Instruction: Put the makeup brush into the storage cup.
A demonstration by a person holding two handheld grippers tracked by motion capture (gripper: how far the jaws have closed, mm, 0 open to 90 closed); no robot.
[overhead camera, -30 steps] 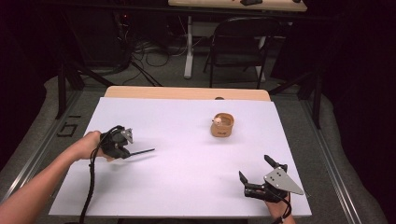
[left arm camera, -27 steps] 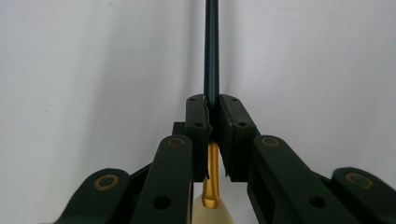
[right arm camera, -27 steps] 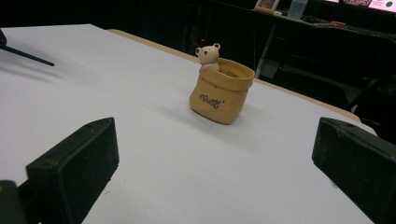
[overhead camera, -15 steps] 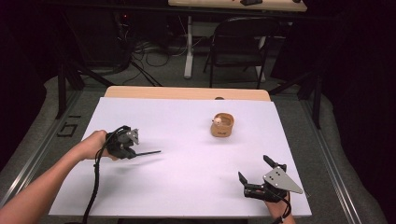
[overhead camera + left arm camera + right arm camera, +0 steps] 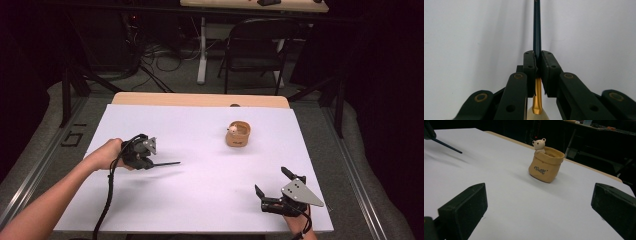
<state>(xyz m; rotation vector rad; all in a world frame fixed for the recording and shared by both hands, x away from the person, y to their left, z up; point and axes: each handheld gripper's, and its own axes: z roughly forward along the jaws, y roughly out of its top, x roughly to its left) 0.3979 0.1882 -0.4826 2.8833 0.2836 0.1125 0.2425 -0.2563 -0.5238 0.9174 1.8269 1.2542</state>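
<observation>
Black pads of the left gripper (image 5: 537, 72) clamp a slim dark pen with a gold end (image 5: 537, 37), left of the tan bear-topped sack-shaped pot (image 5: 238, 134). The right gripper (image 5: 272, 187), jaws wide apart, sits nearer the person. White table sheet (image 5: 200, 200) lies open between; a dark folding chair (image 5: 255, 52) stands beyond.

The white surface (image 5: 210, 200) is brightly and evenly lit from overhead, while the room beyond it sinks into near black, with the far chair (image 5: 255, 50) barely readable. Shadows are soft and faint: a pale smear under the dark pen (image 5: 165, 163), another beside the bear pot (image 5: 545, 165). In the left gripper view the near tongs (image 5: 537, 72) are slightly soft and the surface greys toward the left. In the right gripper view the near pads (image 5: 464, 210) blur.
</observation>
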